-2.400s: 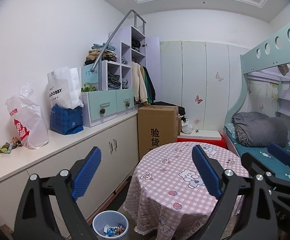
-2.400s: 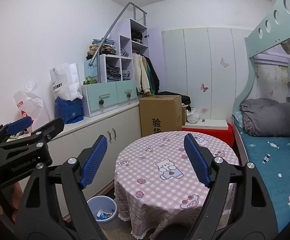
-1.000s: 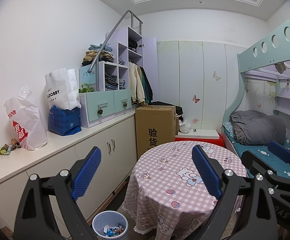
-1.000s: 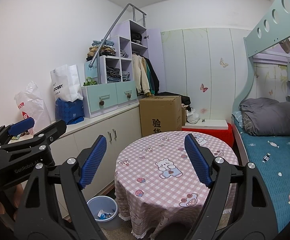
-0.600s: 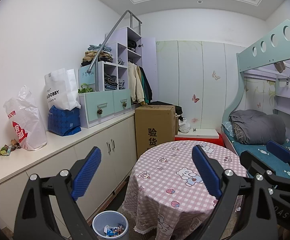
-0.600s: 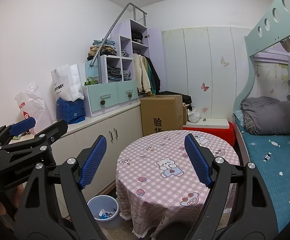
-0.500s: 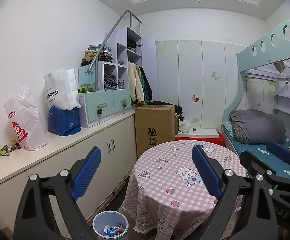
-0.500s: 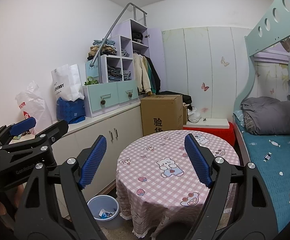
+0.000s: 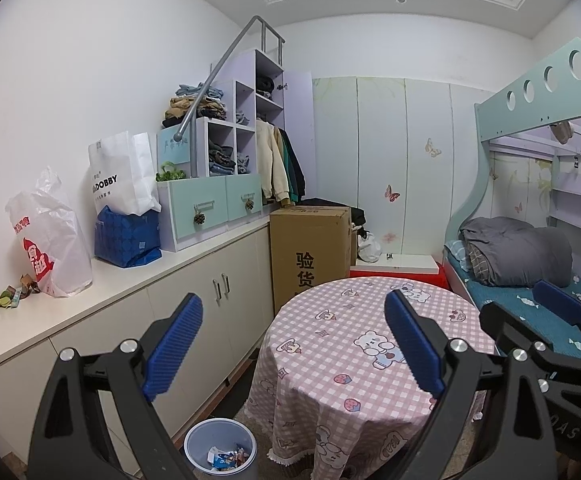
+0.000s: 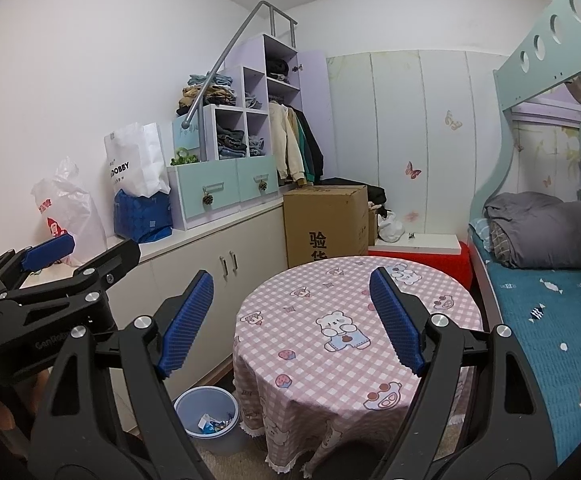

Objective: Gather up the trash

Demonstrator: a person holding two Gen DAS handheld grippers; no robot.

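Note:
A small blue-grey trash bin (image 9: 220,454) with several wrappers in it stands on the floor beside the round table (image 9: 370,344); it also shows in the right wrist view (image 10: 206,410). Scraps of wrappers (image 9: 12,295) lie on the white counter at the far left. My left gripper (image 9: 290,344) is open and empty, held high above the bin and table edge. My right gripper (image 10: 290,316) is open and empty, above the table (image 10: 354,320). The left gripper also shows at the left of the right wrist view (image 10: 50,264).
The white counter (image 9: 194,256) holds a white plastic bag (image 9: 46,236), a paper bag (image 9: 120,176), a blue bag (image 9: 126,236) and a drawer unit (image 9: 210,208). A cardboard box (image 9: 310,248) stands behind the table. A bunk bed (image 9: 530,272) is at the right.
Both grippers have drifted slightly, the view shifting a little; they stay open and empty. Nothing in the room has moved.

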